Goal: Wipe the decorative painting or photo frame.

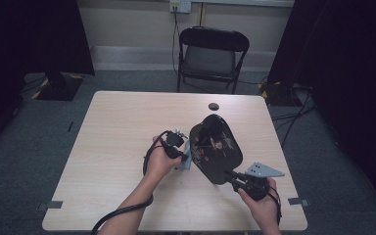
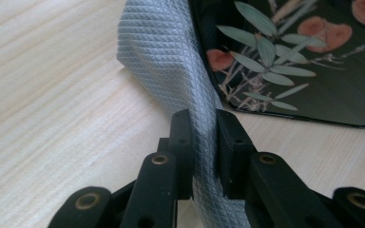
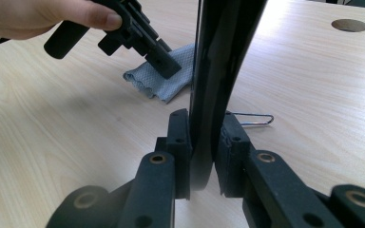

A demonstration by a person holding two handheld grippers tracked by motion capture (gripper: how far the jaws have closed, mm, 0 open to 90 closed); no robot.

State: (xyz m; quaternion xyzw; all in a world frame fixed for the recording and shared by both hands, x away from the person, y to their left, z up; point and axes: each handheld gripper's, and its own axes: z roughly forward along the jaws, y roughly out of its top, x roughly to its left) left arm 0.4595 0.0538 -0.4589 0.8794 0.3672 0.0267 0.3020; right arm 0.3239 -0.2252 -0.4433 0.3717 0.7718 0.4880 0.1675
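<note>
Nearest the person, at the table's (image 1: 107, 122) front right, the right gripper (image 1: 235, 176) is clenched on the lower rim of a black lacquered tray (image 1: 215, 147). In the right gripper view the tray's (image 3: 221, 57) thin edge rises straight up between the two black jaws, whose pads press it from both sides. The tray stands on edge, tipped up off the light wooden tabletop, its long axis running from this gripper away toward the far side of the table.

A little farther in, left of the tray, the left gripper (image 1: 178, 147) is clamped on a folded grey waffle-weave cloth (image 1: 185, 159). In the left gripper view the cloth (image 2: 171, 71) runs up between the jaws and lies against the tray's (image 2: 313, 71) painted face, which shows green leaves and orange-pink flowers. The cloth touches the tray near its left rim, low down, close to the tabletop.

So the tray's decorated surface lies directly to the right of the cloth-bearing left gripper, which is the nearer one to that face. My judgement is that a wipe would run along the tray's long axis, away from the person.

Farther off, a round black cap (image 1: 214, 106) sits near the table's far edge, and beyond it stands a black folding chair (image 1: 210, 56).
</note>
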